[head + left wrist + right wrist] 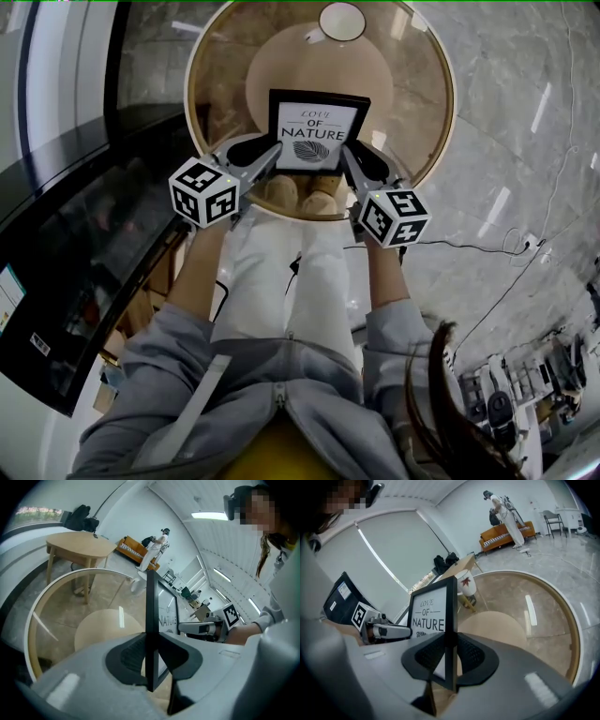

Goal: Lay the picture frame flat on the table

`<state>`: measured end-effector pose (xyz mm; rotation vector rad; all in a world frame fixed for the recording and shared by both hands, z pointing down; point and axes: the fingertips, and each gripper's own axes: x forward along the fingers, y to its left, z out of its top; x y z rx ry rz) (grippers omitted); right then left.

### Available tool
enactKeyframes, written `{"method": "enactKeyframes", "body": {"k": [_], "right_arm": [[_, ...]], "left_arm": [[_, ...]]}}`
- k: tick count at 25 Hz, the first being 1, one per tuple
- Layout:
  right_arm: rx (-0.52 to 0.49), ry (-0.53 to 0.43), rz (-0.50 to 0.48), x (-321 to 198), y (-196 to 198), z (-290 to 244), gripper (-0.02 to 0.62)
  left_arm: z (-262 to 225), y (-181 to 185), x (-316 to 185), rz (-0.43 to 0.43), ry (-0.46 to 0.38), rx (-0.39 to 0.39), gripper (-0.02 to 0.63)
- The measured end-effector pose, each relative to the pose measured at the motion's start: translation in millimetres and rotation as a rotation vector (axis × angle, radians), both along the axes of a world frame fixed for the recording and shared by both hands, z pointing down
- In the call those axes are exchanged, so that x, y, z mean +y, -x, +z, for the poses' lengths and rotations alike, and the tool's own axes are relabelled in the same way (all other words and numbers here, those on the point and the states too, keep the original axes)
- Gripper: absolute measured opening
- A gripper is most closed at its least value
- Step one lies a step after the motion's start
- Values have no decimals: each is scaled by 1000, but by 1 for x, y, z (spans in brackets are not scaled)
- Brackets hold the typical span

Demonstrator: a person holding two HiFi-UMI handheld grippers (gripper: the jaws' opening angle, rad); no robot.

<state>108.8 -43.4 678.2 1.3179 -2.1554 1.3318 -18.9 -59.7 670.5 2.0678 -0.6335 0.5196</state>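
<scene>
So far none of the laying-down is done, by my judgement: the picture frame (pixel 319 131) stands upright with its print facing me, over the near part of the round glass table (pixel 192 89), and I cannot tell whether its bottom edge touches the glass. My left gripper (pixel 276 150) is clamped on its left edge and my right gripper (pixel 346 153) on its right edge. Tipping it over and setting it down flat is all still to do.

Left gripper (pixel 275 152), right gripper (pixel 346 156): jaws clamped on frame (pixel 317 129)
</scene>
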Motion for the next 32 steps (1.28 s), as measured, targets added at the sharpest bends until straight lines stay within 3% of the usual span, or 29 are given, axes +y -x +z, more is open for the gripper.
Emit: {"method": "enactKeyframes", "body": {"k": [5, 11, 21, 32], "right_arm": [[4, 76, -81, -6, 40, 20, 72], [12, 153, -150, -15, 75, 45, 74], [42, 211, -158, -31, 87, 62, 76], [98, 257, -100, -33, 87, 76, 74]], "left_arm": [[23, 41, 3, -90, 70, -7, 81], [51, 75, 1, -137, 133, -37, 84], [80, 91, -7, -203, 189, -94, 103], [90, 95, -5, -259, 219, -257, 109]]}}
